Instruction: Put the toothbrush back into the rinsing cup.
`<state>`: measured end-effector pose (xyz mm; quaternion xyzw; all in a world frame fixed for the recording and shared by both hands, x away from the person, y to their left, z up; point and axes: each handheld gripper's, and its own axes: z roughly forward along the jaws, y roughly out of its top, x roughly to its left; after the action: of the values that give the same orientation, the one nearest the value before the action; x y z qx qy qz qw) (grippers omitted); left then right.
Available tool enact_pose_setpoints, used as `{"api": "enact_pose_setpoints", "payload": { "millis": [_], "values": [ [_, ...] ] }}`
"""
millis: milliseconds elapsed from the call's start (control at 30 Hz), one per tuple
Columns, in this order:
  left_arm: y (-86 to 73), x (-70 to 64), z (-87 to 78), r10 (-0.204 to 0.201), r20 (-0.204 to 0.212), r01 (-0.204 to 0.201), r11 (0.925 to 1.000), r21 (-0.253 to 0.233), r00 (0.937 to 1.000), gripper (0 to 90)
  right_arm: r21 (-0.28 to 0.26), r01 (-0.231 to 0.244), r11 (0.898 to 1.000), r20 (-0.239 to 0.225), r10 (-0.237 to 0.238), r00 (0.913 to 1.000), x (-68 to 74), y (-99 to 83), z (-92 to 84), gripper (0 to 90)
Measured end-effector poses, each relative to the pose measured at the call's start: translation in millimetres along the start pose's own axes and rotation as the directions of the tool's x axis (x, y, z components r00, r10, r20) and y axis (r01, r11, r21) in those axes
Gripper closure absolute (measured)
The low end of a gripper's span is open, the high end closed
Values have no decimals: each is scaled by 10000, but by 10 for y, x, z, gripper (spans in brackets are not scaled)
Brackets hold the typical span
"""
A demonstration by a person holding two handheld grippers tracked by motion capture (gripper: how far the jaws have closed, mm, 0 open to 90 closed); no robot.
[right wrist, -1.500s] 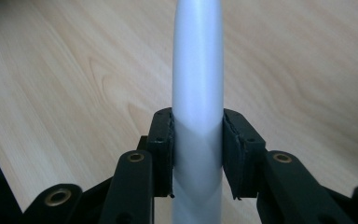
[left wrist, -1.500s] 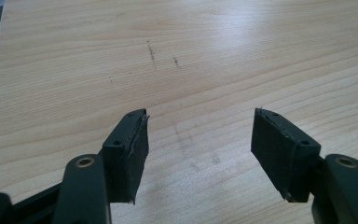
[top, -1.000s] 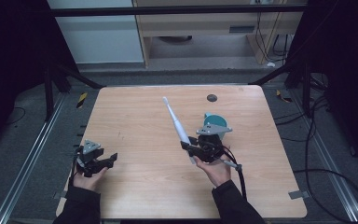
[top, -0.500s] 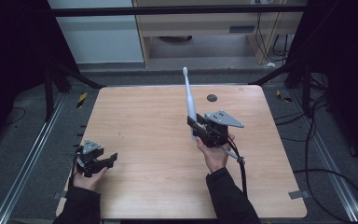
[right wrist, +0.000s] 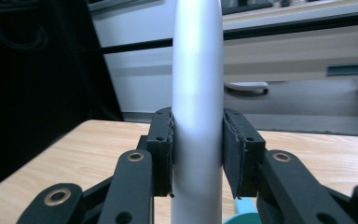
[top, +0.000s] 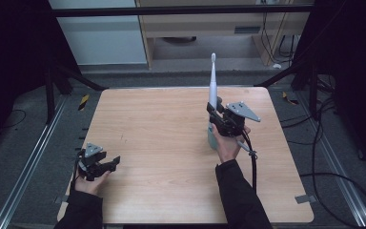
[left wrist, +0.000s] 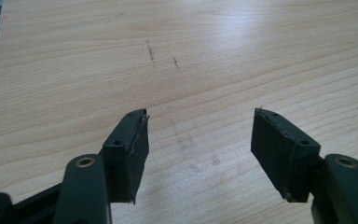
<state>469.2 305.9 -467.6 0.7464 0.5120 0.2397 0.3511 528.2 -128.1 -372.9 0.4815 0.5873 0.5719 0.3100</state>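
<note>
- My left gripper [top: 106, 164] sits low over the near left corner of the table [top: 162, 119]. Its jaws stand spread apart with nothing between them; the left gripper view shows bare wood grain and a few faint scuff marks [left wrist: 151, 50] beyond the pads.
- I judge this hand idle at this stage. It has no part in the grasp.
- The middle of the table carries nothing that I can make out.
- My right gripper [top: 213, 109] is raised above the right half of the table, toward the far side, and is clamped on an electric toothbrush [top: 213, 86].
- In the right gripper view the white handle [right wrist: 196, 93] runs up between both pads, which press it from either side on its thick lower part.
- Progress, as I judge it: the pick-up is done, since the toothbrush is off the wood and carried by my right jaws alone. Setting it down or standing it somewhere remains open; I see no holder or stand on the table.
- A pale teal piece [top: 211, 138] shows just below the jaws, by the hand. I take it for the base of the toothbrush, but cannot be sure.
- Long axis: close to upright, leaning a little away from me.
- The slim neck and small brush head [top: 213, 57] point up and toward the far edge of the table; the thick end points down toward my hand.
</note>
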Motion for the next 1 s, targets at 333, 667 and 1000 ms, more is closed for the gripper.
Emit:
{"api": "enact_pose_setpoints", "payload": {
  "millis": [333,667,1000],
  "values": [
    [0,0,-1,-32,-16,32,10000,-41,10000,364,108,41,9999,810,-49,9967,-165,-54,100,663],
    [2,0,-4,-5,-26,5,10000,-69,10000,364,367,-178,9992,1288,129,9916,-302,-178,148,663],
    [2,-1,-8,-2,-33,1,10000,-82,10000,364,942,-6,9956,1555,-141,9877,-284,-306,221,662]
  ]
}}
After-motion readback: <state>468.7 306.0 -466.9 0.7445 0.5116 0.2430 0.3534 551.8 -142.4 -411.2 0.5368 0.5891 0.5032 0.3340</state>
